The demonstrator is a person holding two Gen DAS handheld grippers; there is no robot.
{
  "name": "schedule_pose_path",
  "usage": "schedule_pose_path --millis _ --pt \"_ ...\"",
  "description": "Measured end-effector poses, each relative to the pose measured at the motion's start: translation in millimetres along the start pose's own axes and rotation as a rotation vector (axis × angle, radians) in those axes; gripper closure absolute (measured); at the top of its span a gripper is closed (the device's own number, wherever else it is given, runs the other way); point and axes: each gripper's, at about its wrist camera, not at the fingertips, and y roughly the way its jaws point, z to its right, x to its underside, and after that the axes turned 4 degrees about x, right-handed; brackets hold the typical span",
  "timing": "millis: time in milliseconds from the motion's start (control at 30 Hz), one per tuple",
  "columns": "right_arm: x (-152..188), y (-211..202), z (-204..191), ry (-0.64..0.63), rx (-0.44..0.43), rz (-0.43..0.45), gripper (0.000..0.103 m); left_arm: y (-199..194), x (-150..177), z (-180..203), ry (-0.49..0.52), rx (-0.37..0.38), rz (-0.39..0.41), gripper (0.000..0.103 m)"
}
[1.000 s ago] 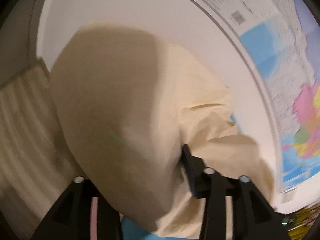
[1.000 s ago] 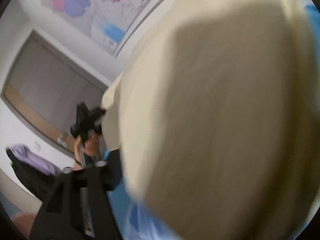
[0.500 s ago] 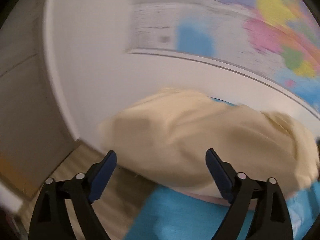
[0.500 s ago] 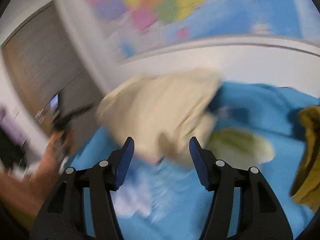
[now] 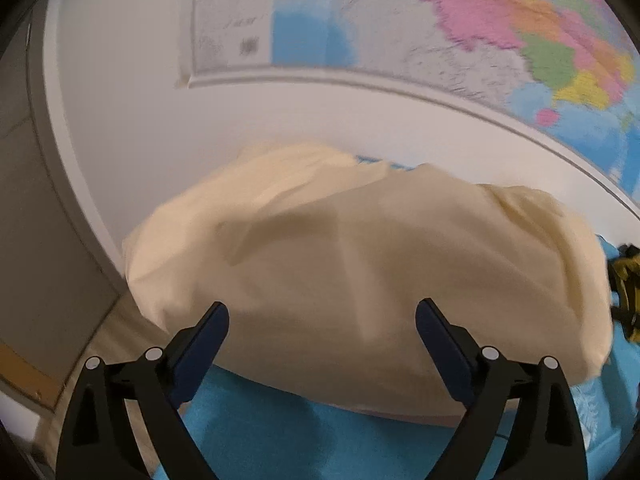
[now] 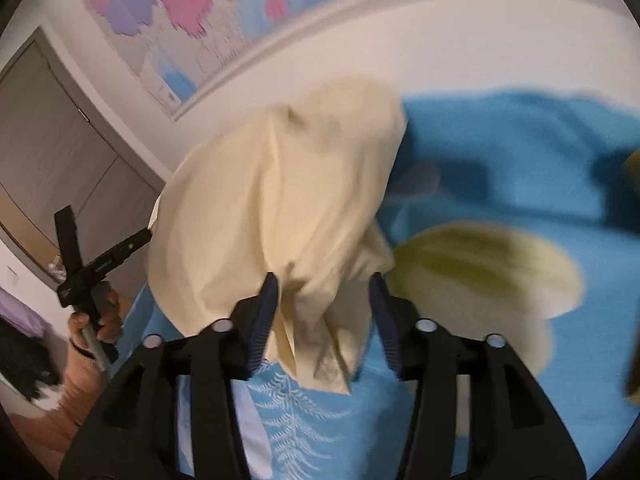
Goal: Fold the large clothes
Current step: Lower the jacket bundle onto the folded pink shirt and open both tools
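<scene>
A large cream garment (image 5: 360, 264) lies in a loose heap on the blue bedspread (image 5: 280, 436), against the wall. My left gripper (image 5: 322, 320) is open just in front of its near edge, holding nothing. In the right wrist view the same cream garment (image 6: 276, 208) is bunched up, and my right gripper (image 6: 323, 292) is open with a fold of the cloth hanging between its fingers. The left gripper also shows in the right wrist view (image 6: 80, 260), held in a hand at the far left.
A coloured wall map (image 5: 480, 28) hangs above the bed. A yellow-green patch (image 6: 480, 276) shows on the bedspread (image 6: 520, 184) right of the garment. A dark yellow garment (image 5: 624, 288) lies at the right edge. A grey wardrobe (image 6: 52, 132) stands to the left.
Both grippers were shut on the cream garment held up in the air; they have let go. The garment has dropped onto the bed and both grippers now stand open near it.
</scene>
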Motion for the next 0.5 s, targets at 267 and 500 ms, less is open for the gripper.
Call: schedule_pose_path --millis 267,500 --pt "-24.2 0.5 -63.6 -0.217 0.037 0.120 0.044 -1.5 -0.8 59.9 0.116 0.052 0.034 0.011" --pt "-24.1 59.5 -72.4 -0.241 0.089 0.003 0.047 19.7 16.5 75.4 0.118 0.027 0.004 0.011"
